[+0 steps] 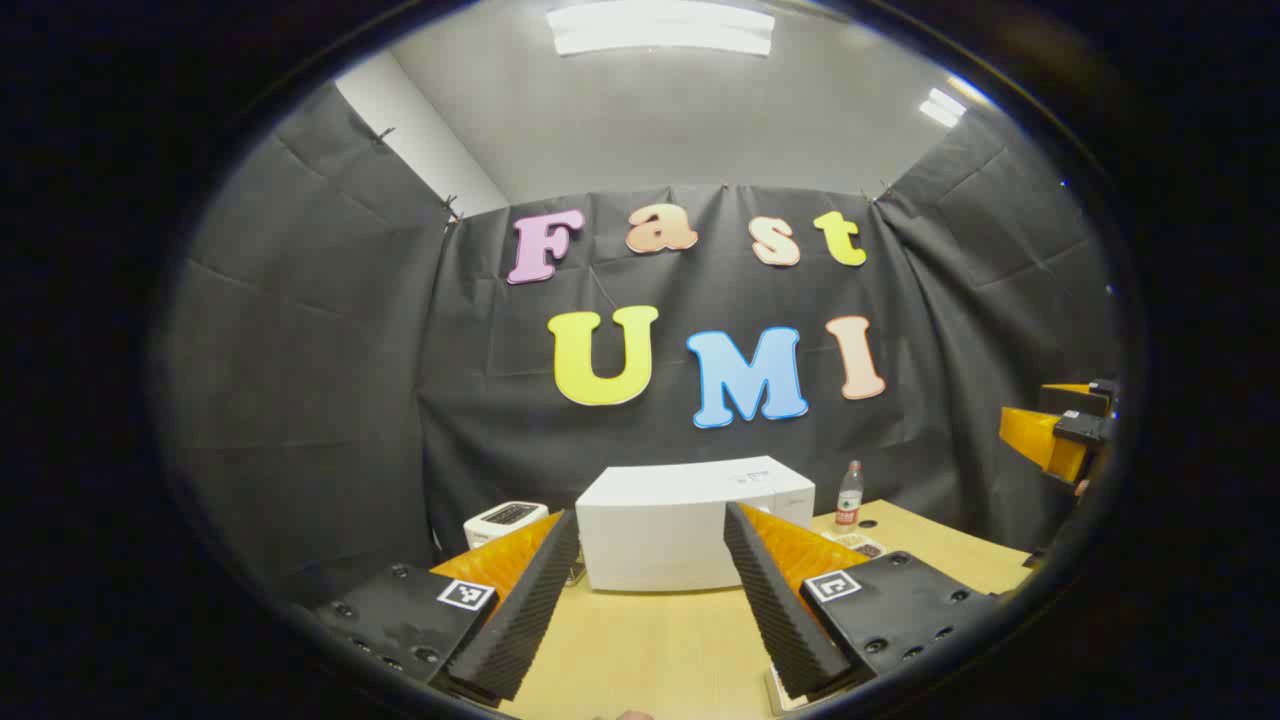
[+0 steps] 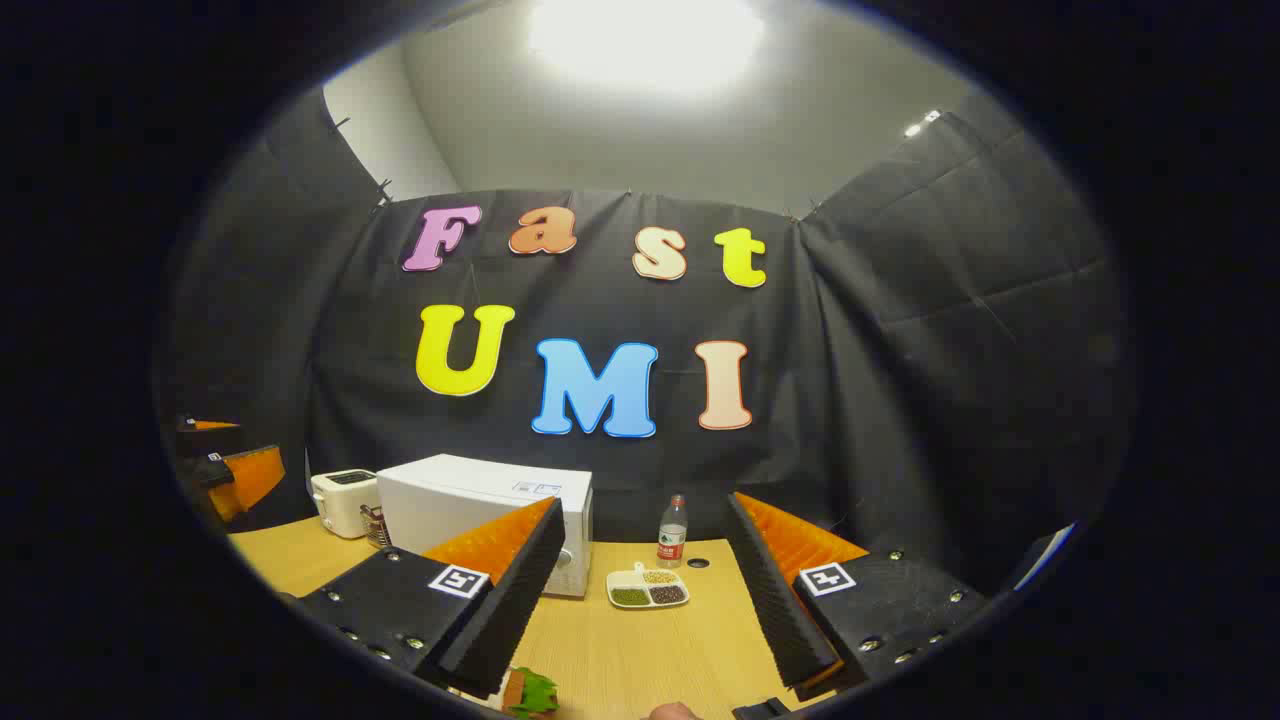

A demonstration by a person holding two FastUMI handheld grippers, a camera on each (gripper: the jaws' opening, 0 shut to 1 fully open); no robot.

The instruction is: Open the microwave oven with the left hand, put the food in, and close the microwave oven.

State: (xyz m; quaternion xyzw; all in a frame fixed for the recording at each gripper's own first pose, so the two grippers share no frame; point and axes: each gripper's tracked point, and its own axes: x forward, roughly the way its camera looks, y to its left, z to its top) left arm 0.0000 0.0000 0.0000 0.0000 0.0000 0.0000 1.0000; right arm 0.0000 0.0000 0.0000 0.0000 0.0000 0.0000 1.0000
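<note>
The white microwave oven (image 1: 660, 535) stands at the back of the wooden table (image 1: 640, 640), door closed. My left gripper (image 1: 650, 512) is open, held in front of it and some way off, with nothing between the fingers. In the right gripper view the microwave oven (image 2: 470, 495) sits left of centre, its knobs on the right end of its front. My right gripper (image 2: 645, 503) is open and empty above the table (image 2: 640, 640). The food (image 2: 530, 692), green leaves with a brown edge, lies at the bottom edge, just below the left finger.
A white toaster (image 1: 505, 520) stands left of the microwave oven; a plastic bottle (image 2: 673, 530) and a small white tray of beans (image 2: 648, 588) are to its right. The other gripper (image 1: 1065, 430) hovers at the far right. A wire holder (image 2: 373, 525) sits beside the toaster (image 2: 345, 500).
</note>
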